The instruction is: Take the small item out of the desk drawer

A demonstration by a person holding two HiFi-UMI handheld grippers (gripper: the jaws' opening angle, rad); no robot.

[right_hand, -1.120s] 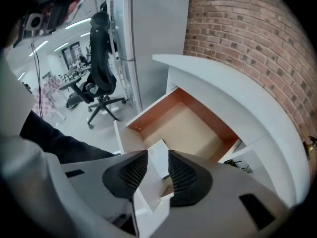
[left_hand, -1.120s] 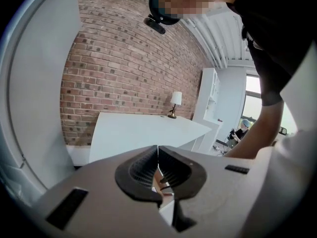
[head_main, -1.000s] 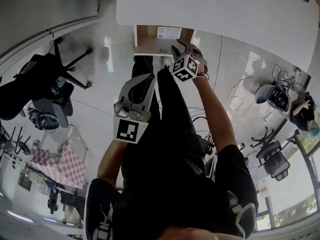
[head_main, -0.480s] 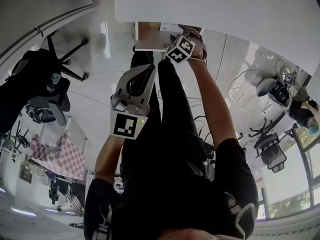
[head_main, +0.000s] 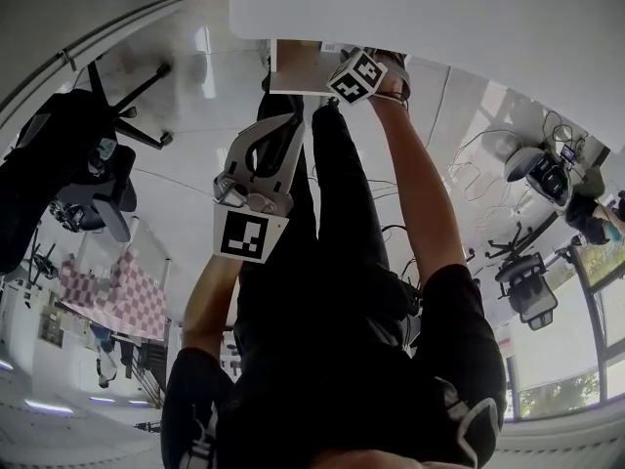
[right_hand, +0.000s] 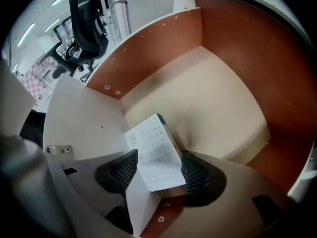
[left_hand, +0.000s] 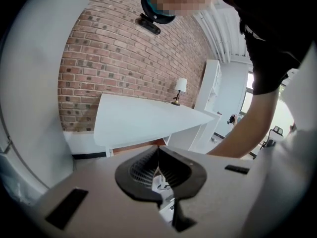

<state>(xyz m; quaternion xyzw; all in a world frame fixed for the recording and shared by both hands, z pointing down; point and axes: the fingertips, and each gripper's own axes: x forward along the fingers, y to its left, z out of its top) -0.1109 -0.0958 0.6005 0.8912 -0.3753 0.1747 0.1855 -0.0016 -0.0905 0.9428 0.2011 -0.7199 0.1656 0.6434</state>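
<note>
Left gripper first, since it's closest to the body. Its jaws are pinched fully together on nothing, and it hangs out in front of the person's legs, well short of the drawer. My guess is it's just parked out of the way while the other hand does the job.

Further out, the right gripper points straight down into the open drawer. Its jaws are spread wide and the small white box sits right between the two pads, near a corner of the drawer beside a pale panel. The pads look like they're flanking the box rather than squeezing it, which makes sense if the idea is to line up a pinch across its narrow sides. The white desk overhangs it all.

Versus a second ago in the head view, the right gripper has pushed further out over the drawer, close under the desk edge, and it covers more of the drawer. Its jaws have just been opening, with the box now between them. The left one has hardly shifted.
</note>
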